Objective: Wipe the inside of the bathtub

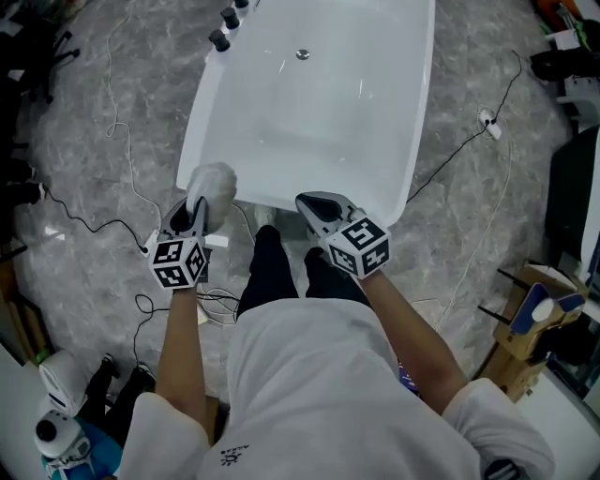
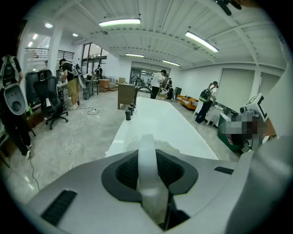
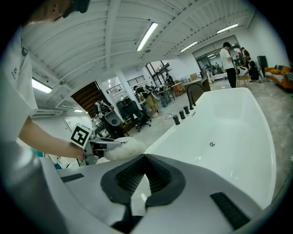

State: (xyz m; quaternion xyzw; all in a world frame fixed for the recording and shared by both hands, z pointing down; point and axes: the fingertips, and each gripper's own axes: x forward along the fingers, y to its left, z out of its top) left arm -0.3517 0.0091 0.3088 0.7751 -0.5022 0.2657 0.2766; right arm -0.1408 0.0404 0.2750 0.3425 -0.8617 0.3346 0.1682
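Observation:
The white bathtub fills the top middle of the head view, with its drain at the far end. My left gripper hangs over the tub's near left corner, shut on a fluffy white cloth. In the left gripper view the cloth shows as a pale strip pinched between the jaws, and the tub stretches away ahead. My right gripper is shut at the near rim, with nothing seen in it. The right gripper view shows the cloth to the left and the tub basin.
Black tap knobs stand on the tub's far left rim. Cables and a power strip lie on the marbled floor around the tub. Office chairs and people stand far back. A wooden stand is at the right.

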